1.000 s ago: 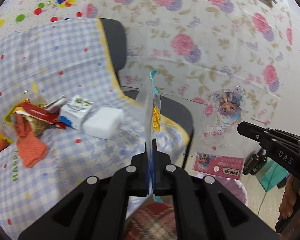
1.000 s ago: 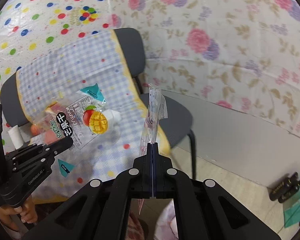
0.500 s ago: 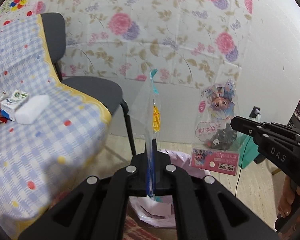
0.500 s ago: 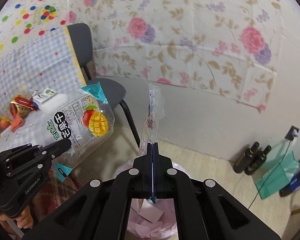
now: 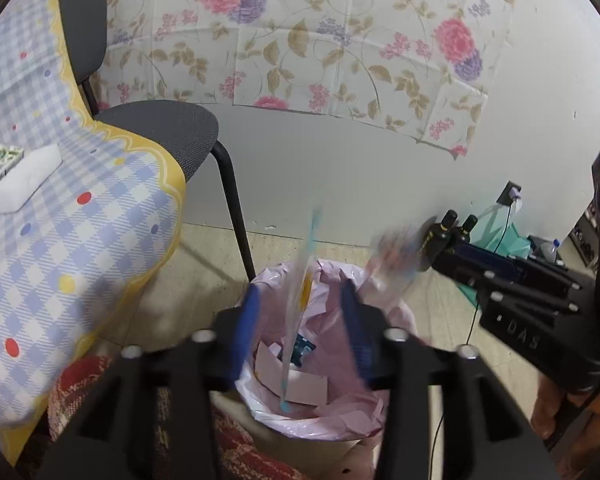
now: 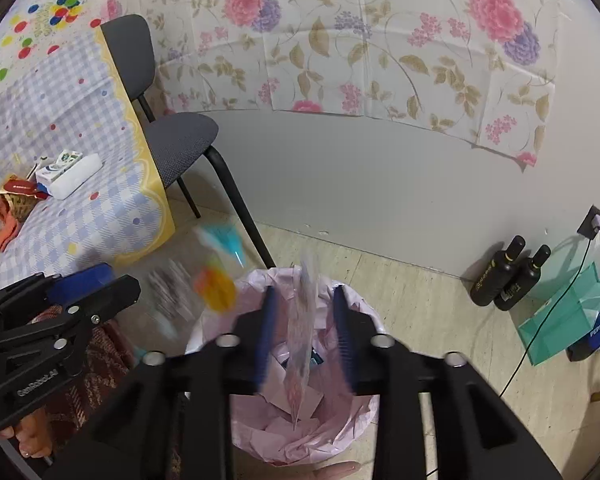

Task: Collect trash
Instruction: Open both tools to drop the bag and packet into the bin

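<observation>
My left gripper (image 5: 300,296) hangs over a pink-lined bin (image 5: 332,416), its jaws opening. A mango snack wrapper (image 5: 288,352) drops edge-on between the blue pads, touching neither. In the right wrist view this wrapper (image 6: 216,288) is a blur just off the left gripper (image 6: 112,280). My right gripper (image 6: 304,296) is also above the bin (image 6: 340,432) with jaws opening. A clear printed wrapper (image 6: 300,352) falls free between its pads. The left wrist view shows the right gripper (image 5: 452,264) at the right, with that wrapper (image 5: 392,260) blurred at its tips.
A table with a blue checked cloth (image 5: 80,240) stands to the left, bearing a white block (image 5: 24,180) and a small carton. A grey chair (image 5: 168,128) is behind it. Two dark bottles (image 6: 504,280), a green bag (image 6: 568,316) and a cable lie by the wall.
Both grippers swung away from the table to above the bin and sank lower. Their jaws, shut on the wrappers before, have parted, and both wrappers are falling.
</observation>
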`<state>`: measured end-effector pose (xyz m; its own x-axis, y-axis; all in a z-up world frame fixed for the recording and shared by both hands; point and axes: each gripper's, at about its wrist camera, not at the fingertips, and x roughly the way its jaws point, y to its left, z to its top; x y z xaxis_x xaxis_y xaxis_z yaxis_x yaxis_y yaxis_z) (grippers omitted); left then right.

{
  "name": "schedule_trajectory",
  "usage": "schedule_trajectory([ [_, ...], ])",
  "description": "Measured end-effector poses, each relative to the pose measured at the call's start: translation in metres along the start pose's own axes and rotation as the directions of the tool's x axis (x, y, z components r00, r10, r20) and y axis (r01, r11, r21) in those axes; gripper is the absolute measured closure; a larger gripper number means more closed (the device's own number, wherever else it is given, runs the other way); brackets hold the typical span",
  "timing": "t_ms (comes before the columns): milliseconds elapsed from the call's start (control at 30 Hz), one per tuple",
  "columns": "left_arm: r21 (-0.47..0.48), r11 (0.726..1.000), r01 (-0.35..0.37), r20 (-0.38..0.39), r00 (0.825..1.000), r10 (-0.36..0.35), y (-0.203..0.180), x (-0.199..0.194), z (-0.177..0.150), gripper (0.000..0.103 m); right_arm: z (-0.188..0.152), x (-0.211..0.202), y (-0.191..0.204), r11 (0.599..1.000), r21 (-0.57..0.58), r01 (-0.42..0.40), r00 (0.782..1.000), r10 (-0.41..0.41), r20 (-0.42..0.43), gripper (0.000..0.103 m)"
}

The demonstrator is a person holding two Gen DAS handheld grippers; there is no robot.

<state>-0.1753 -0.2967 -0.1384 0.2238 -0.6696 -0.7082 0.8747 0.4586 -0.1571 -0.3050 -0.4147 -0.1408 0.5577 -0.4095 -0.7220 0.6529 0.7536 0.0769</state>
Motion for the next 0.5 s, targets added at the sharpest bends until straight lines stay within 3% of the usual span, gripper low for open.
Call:
schedule_trajectory([
  [233, -0.045, 0.999, -0.005, 0.011, 1.0, 0.006, 0.017, -0.009, 0.005, 0.058, 0.006, -0.006, 0.001, 0.999, 0.025, -0.036, 0.999, 0.036, 0.009, 0.066],
  [500, -0.1, 0.988, -0.121, 0.11, 0.985, 0.131, 0.058, -0.056, 0.015, 0.058, 0.032, -0.022, 0.041, 0.988, -0.02, -0.153, 0.985, 0.154, 0.079, 0.066],
])
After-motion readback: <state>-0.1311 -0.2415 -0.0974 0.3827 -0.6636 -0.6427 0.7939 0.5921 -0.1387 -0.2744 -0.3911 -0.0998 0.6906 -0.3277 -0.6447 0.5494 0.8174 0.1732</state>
